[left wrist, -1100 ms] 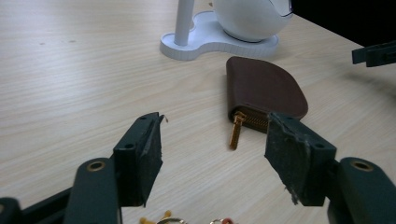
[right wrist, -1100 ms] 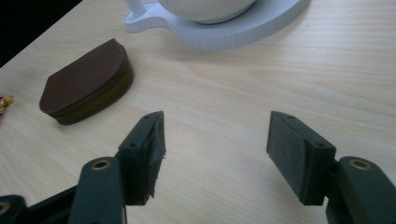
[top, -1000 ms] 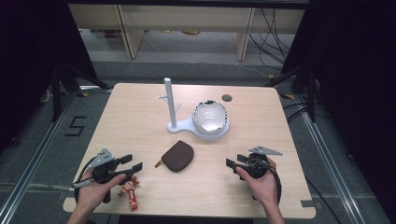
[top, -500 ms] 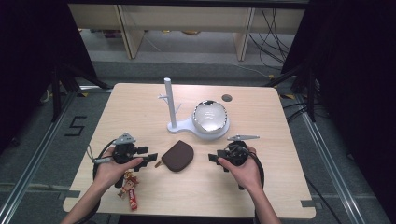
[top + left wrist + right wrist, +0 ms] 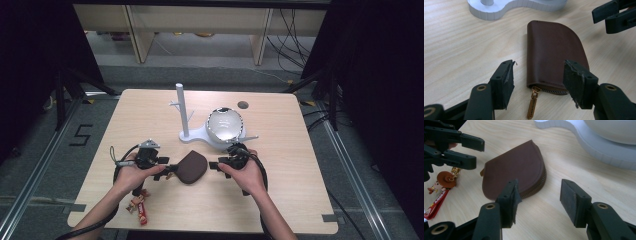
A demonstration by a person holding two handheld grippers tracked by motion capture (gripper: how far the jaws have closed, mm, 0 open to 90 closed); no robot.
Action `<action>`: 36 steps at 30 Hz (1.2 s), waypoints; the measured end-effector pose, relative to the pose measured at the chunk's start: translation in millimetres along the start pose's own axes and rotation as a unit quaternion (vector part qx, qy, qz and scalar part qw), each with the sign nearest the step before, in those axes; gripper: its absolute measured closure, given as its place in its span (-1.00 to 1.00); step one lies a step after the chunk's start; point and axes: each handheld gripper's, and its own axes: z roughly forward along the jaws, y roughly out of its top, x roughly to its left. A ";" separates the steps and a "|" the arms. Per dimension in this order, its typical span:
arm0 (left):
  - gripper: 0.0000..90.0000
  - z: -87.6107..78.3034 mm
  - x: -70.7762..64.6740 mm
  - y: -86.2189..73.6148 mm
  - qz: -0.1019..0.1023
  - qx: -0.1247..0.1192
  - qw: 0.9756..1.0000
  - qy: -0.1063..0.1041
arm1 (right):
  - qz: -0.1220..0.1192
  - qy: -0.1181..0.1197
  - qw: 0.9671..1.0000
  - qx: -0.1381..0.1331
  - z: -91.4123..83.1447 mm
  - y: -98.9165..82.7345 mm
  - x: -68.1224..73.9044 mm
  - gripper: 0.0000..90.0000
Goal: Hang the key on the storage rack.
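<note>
A brown leather zip pouch (image 5: 191,166) lies flat on the wooden table near its front middle. My left gripper (image 5: 167,172) comes at it from the left and is open. In the left gripper view the pouch (image 5: 554,47) has its zip end and gold pull (image 5: 532,107) in the gap of the left gripper (image 5: 540,65), with the pads clear of it. My right gripper (image 5: 216,165) faces the pouch from the right. Its jaws have just been closing partway and stand open. In the right gripper view bare table shows inside the right gripper (image 5: 540,183), the pouch (image 5: 516,167) just beyond.
A white stand (image 5: 200,134) with an upright post (image 5: 181,107) and a shiny round ball (image 5: 225,125) sits just behind the pouch. A key charm on a red strap (image 5: 139,207) lies at the front left. A small hole (image 5: 243,105) marks the table's far side.
Both hands have moved inward across the table, from the front corners to either side of the pouch. The right gripper's jaws have narrowed.
</note>
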 end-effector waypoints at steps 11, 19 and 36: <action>-0.09 5.5 -2.8 -1.4 0.001 0.009 1.000 -0.005 | 0.000 0.008 1.000 0.018 16.2 6.7 5.0 0.09; -0.06 9.0 -4.9 -5.9 0.005 0.022 1.000 -0.006 | 0.008 0.009 1.000 0.026 28.1 13.2 7.3 0.06; 0.03 12.8 -6.0 -9.4 0.003 0.033 0.999 -0.020 | 0.045 0.030 0.996 0.074 58.5 21.5 5.8 -0.15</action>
